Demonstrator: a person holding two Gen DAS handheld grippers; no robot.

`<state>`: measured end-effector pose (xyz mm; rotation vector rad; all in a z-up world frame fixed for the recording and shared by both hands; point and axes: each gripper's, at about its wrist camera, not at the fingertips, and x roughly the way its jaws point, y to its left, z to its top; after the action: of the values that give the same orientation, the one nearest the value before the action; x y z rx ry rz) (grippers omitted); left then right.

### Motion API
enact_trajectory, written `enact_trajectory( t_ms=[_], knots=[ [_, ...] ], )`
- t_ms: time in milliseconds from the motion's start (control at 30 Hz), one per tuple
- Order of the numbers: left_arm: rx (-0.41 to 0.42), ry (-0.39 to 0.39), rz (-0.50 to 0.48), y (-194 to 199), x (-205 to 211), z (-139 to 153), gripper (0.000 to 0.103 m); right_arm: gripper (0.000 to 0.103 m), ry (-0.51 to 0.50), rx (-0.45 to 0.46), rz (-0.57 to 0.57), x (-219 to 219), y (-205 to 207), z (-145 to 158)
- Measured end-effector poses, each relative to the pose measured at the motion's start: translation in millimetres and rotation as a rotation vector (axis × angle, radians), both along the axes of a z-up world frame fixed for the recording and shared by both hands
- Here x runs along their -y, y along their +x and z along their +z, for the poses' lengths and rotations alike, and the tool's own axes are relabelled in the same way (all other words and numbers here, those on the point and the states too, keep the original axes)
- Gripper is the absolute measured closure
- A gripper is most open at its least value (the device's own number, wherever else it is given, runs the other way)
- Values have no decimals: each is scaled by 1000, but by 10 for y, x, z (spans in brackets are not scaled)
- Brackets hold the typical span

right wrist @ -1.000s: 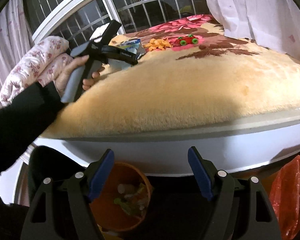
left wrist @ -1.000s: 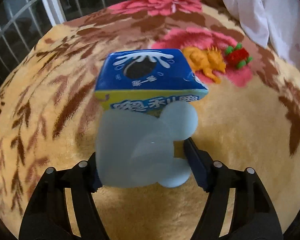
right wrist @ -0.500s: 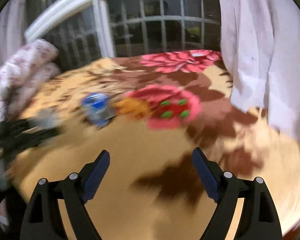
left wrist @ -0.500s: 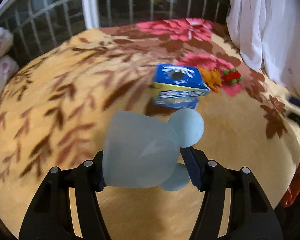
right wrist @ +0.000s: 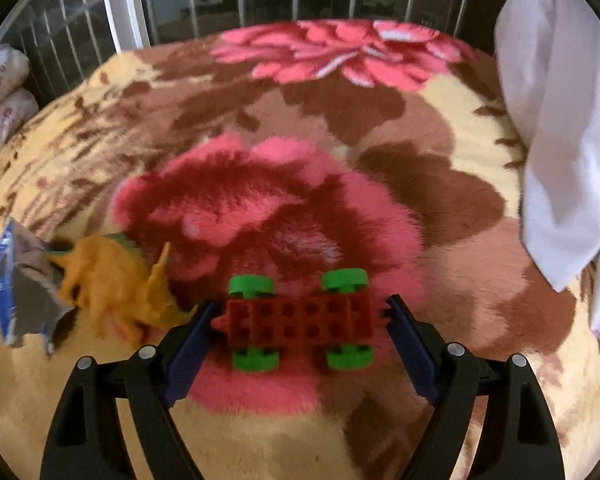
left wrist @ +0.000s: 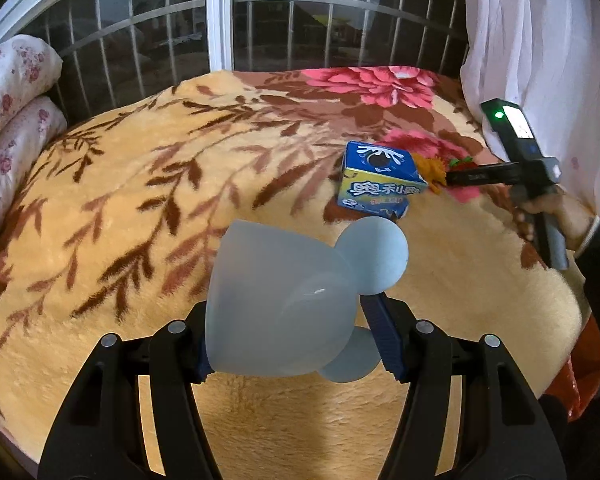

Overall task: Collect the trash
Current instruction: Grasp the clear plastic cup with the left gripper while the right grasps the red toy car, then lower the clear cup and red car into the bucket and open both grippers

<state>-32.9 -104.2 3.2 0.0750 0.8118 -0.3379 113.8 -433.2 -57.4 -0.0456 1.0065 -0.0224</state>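
Right wrist view: the right gripper hangs over a red brick toy car with green wheels on the floral blanket, its jaws, just widened, flanking the car's two ends without pressing. Rigid, light plastic, it should take a grip across the studded body, not the wheels. An orange toy dinosaur lies just beside it. Across the bed, the left gripper stays clamped on a pale blue cup, well short of the blue cookie box.
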Motion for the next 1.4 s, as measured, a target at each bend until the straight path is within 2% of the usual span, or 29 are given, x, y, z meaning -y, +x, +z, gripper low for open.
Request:
enact_trajectory(
  t_ms=[67, 267, 400, 533, 667, 867, 967, 1100, 1233, 1400],
  knots=[
    [-3, -6, -2, -1, 13, -16, 42, 29, 5, 3, -5, -2, 19, -1],
    [-11, -19, -9, -81, 4, -22, 42, 29, -4, 53, -18, -41, -192, 117],
    [2, -12, -10, -233, -16, 30, 42, 29, 39, 120, -7, -79, -494, 329],
    [14, -18, -20, -462, -57, 116, 42, 29, 42, 186, 32, -273, -1042, 551],
    [32, -12, -43, -857, -99, 197, 42, 29, 41, 227, 91, -597, -1729, 725],
    [16, 5, -65, -1466, -235, 121, 42, 29, 63, 275, 225, -1167, -2881, 825],
    [-6, 22, -81, -1785, -328, -6, 42, 29, 98, 262, 279, -1410, -3393, 742],
    [-70, 51, -111, -2112, -429, -339, 42, 29, 121, 207, 318, -1666, -3856, 415],
    [-137, 104, -131, -2281, -464, -739, 42, 29, 162, 120, 319, -1839, -4063, -1],
    [-217, 115, -132, -2266, -530, -1052, 42, 29, 138, 28, 330, -2049, -4181, -455]
  ],
)
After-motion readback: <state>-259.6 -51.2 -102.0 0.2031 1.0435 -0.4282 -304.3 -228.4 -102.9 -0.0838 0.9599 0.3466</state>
